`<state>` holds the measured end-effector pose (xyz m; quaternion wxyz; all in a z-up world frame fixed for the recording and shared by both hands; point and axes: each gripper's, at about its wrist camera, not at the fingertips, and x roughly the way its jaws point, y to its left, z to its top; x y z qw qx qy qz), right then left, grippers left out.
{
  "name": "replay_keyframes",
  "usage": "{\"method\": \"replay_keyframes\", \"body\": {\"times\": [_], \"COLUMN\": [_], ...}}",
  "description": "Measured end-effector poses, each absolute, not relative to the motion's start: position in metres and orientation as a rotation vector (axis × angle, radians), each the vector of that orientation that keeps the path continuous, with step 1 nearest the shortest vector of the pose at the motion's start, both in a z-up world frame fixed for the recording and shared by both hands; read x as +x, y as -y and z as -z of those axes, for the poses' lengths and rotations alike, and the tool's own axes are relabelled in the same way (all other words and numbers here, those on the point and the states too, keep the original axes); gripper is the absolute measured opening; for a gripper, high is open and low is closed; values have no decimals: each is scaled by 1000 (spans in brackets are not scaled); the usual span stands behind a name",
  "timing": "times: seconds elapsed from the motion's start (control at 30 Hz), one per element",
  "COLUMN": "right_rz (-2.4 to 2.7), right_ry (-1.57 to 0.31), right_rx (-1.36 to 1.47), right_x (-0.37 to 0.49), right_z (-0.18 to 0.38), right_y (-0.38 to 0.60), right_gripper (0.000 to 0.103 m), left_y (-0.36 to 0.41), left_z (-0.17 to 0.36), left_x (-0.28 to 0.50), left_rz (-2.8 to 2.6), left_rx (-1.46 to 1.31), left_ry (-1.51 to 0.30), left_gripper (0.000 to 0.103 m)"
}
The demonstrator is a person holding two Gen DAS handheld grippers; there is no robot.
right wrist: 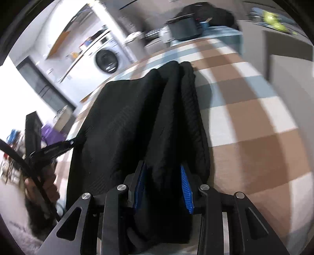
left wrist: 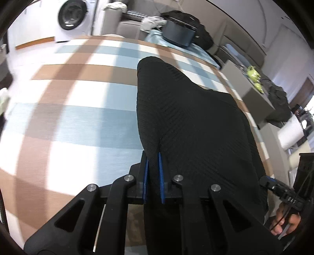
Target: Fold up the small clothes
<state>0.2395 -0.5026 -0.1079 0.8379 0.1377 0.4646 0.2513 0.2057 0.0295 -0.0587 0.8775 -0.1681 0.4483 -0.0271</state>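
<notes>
Nearest us, the left gripper pinches one edge of the black garment, blue pads almost meeting on thin cloth. The right gripper has its pads set wider, clamped on a thick bunch of the same garment. The cloth runs forward from both jaws, its long axis pointing away from us, draping down onto the checked tablecloth. It is held along the near edge, with its far end resting on the table. We judge that both hands are equally near and that the next fold goes forward, near edge over far. Beyond the table stand a dark pot and a washing machine.
</notes>
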Motion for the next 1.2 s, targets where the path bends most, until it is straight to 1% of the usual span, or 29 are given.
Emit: {"method": "replay_keyframes", "body": {"times": [0.1,0.17,0.2,0.23,0.27,0.3,0.33,0.37,0.43,0.5,0.6,0.7,0.8,0.87,0.9,0.97,1.0,1.07,1.2], "right_rz": [-575,-587,-597,-593,-590,-588,-575,-557,-530,-536,-560,-495,-416,-395,-390,-389,-386,-419,-550], "right_ry": [-987,-991,-987,-982,-974,-960,-954,-952,-959,-950,-803,-776,-851,-907,-935,-921,-903,-873,-900], "right_rx": [316,323,333,337,340,351,363,372,353,314,281,274,244,211,200,219,226,256,311], "right_x": [249,258,265,270,274,280,284,289,301,307,290,284,295,301,302,297,292,284,285], "right_z": [111,114,116,116,115,113,112,111,109,103,75,70,92,105,107,102,97,85,78], "right_y": [488,478,472,469,467,465,465,465,462,459,464,473,473,470,469,474,478,482,464], "right_gripper": [35,35,35,34,33,27,23,22,6,5,4,4,4,6,8,20,32,33,33], "left_y": [-43,-50,-51,-52,-54,-56,-57,-58,-59,-61,-62,-62,-60,-57,-55,-53,-52,-51,-48], "left_z": [59,58,56,55,53,50,48,46,43,41,40,42,46,48,48,48,49,49,47], "left_x": [204,200,199,197,193,190,187,184,182,181,178,175,176,175,174,172,172,172,175], "left_rz": [39,24,21,21,18,7,4,5,10,7,3,2,4,7,6,2,1,3,11], "left_rx": [-365,-375,-375,-375,-378,-387,-396,-405,-423,-433,-434,-431,-434,-428,-419,-403,-402,-403,-399], "left_ry": [-951,-932,-925,-921,-913,-896,-880,-869,-864,-858,-858,-863,-881,-888,-890,-890,-889,-891,-888], "left_gripper": [8,13,22,35,41,46,48,48,48,48,48,48,48,48,48,48,48,48,48]}}
